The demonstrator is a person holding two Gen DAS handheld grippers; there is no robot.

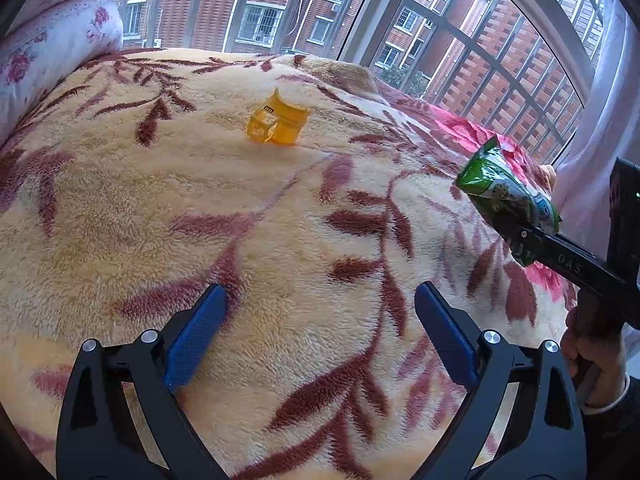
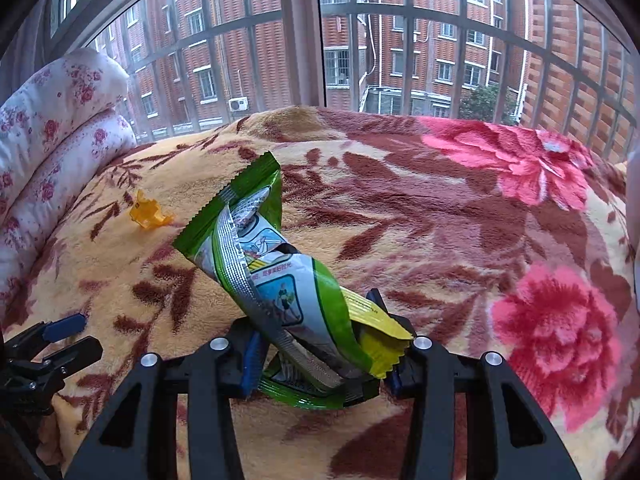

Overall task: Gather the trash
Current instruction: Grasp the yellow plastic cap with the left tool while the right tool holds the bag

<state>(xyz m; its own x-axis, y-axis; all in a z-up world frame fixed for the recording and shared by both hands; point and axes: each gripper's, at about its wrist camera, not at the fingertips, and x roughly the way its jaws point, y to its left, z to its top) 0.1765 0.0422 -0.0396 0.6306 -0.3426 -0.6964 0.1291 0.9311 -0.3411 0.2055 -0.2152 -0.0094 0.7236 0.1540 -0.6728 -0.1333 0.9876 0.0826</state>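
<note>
Bed, two trash items, two hand-held grippers.

One crinkled green foil wrapper [image 2: 280,280], yellow at its serrated end, clamped in the right hand-held gripper [image 2: 320,364] at lower centre of the right wrist view, raised off the blanket. One translucent orange plastic piece [image 1: 278,122], angular and hollow, lies loose at upper centre of the left wrist view. Left hand-held gripper [image 1: 320,336]: blue textured pads apart, nothing between them. One plush leaf-and-flower blanket [image 1: 200,208]; one folded floral quilt [image 2: 52,128] at left edge; barred window [image 2: 400,40] behind.
</note>
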